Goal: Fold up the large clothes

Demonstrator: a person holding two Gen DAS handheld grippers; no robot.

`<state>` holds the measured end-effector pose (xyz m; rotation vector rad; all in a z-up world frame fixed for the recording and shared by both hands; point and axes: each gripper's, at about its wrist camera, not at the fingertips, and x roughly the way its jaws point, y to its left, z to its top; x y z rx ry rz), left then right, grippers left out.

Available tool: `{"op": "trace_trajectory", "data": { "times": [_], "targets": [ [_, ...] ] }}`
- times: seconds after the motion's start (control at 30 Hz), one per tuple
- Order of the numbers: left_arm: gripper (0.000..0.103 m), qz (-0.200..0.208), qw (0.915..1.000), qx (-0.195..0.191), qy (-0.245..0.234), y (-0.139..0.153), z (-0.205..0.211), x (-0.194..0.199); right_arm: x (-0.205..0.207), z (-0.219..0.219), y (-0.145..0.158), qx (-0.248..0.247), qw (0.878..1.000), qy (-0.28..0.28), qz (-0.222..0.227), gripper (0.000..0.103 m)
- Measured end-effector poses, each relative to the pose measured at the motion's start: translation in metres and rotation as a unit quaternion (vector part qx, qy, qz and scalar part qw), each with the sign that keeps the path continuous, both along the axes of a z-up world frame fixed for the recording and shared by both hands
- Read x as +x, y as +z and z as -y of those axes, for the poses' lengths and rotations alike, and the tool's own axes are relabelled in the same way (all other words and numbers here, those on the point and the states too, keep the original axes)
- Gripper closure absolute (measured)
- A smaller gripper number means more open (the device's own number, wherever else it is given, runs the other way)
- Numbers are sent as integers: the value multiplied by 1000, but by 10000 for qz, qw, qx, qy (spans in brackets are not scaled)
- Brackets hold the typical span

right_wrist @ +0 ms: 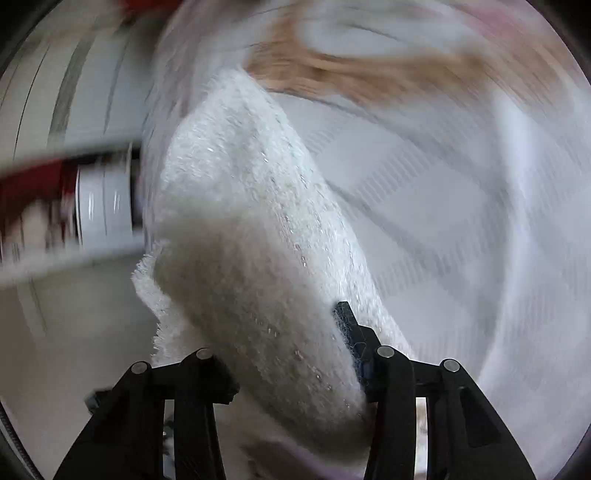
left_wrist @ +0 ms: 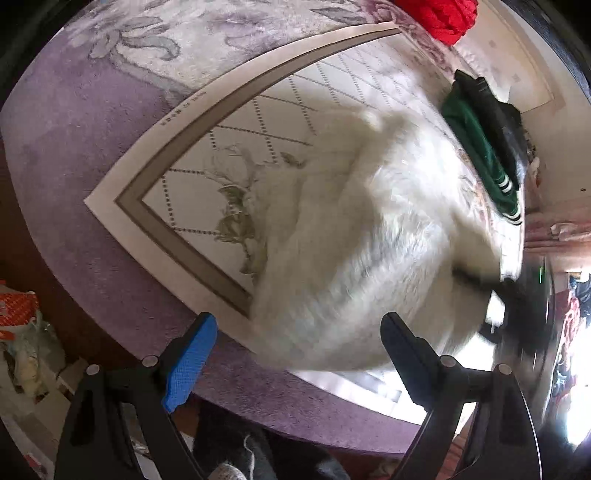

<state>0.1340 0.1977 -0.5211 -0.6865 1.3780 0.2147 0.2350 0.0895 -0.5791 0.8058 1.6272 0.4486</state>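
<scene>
**White fleece garment: position and gripper status**

The white fleece garment (left_wrist: 369,236) lies bunched on a pale mat (left_wrist: 236,122) with a diamond grid and leaf print, which sits on a purple carpeted surface (left_wrist: 74,147). A folded dark green garment (left_wrist: 476,147) with striped cuffs rests at the mat's far edge; a red item (left_wrist: 439,14) lies beyond it.

Left gripper (left_wrist: 295,354): jaws spread wide, blue pads clear of the fabric, suspended above the mat's near corner, holding nothing.

Right gripper (right_wrist: 288,354): a thick fold of the white fleece sits between its jaws, pressed against the right finger (right_wrist: 349,332). The left fingertip is hidden behind the fabric. The background of this view is motion-blurred.
</scene>
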Motion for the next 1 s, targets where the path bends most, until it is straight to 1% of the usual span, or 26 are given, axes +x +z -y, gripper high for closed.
{"op": "trace_trajectory", "data": {
  "times": [0.03,0.07,0.1,0.13,0.2,0.23,0.27,0.3,0.33,0.37,0.43,0.47,0.5,0.57,0.6,0.63,0.7,0.73,0.77,0.8,0.83,0.87,0.9,0.93,0.97,1.0],
  "targets": [
    [13,-70,10000,53,5,-2,-2,-2,-32,8,-5,36,9987,-412,-286,56],
    [13,-149,9998,114,24,-2,-4,-7,-58,12,-10,24,9966,-640,-515,57],
    [13,-194,9997,145,27,-4,-5,-10,-99,11,-16,74,9920,-903,-879,57],
    [13,-265,9995,174,27,-5,-7,-15,-125,6,-18,140,9894,-895,-1135,56],
    [13,-365,9991,237,5,-5,-6,-20,-166,-14,-18,370,9845,-377,-1674,56],
    [13,-389,9989,270,-28,-4,-4,-22,-180,-22,-14,511,9814,-29,-1850,56],
    [13,-398,9988,289,-72,-1,0,-24,-187,-26,-4,532,9801,298,-1888,55],
    [13,-384,9989,261,-103,2,7,-25,-187,-22,7,442,9812,458,-1821,51],
    [13,-345,9992,157,-143,5,14,-25,-183,-14,20,321,9841,534,-1665,39],
    [13,-310,9993,30,-198,8,24,-23,-174,0,38,118,9892,556,-1350,30],
    [13,-256,9990,-235,-283,9,46,-16,-153,26,69,-338,9949,547,-772,25],
    [13,-226,9987,-352,-291,8,56,-13,-136,42,87,-681,9952,595,-362,22],
    [13,-172,9982,-499,-268,7,68,-7,-126,51,96,-881,9941,613,-131,22],
    [13,-110,9973,-717,-130,3,92,6,-89,70,112,-1412,9846,751,708,21],
    [13,-72,9970,-765,-64,1,98,11,-82,75,115,-1535,9795,891,957,21],
    [13,-54,9966,-817,25,-5,106,20,-60,74,113,-1798,9684,1178,1268,21],
    [13,-131,9968,-776,172,-17,112,33,-27,71,99,-1907,9544,1738,1499,21],
    [13,-199,9971,-701,216,-24,114,40,-10,67,85,-1840,9494,1993,1585,21],
    [14,-282,9978,-527,280,-31,116,46,3,59,71,-1500,9475,2283,1662,21],
    [14,-296,9982,-411,322,-34,117,49,21,36,64,-1274,9459,2483,1658,21],
    [15,-296,9986,-283,338,-36,118,53,27,24,51,-1131,9405,2780,1596,21],
    [21,-248,9990,-62,360,-35,118,55,32,13,37,-1085,9335,3063,1517,21],
    [42,-205,9992,117,336,-33,119,56,33,2,18,-1114,9226,3421,1394,21],
    [92,-164,9987,439,200,-28,121,58,30,1,11,-1159,9183,3511,1418,22],
    [100,21,9979,641,-14,-21,121,59,27,4,10,-1177,9202,3437,1458,32],
    [100,83,9978,654,-121,-19,120,59,23,9,12,-1134,9244,3364,1399,42]
  ]
}}
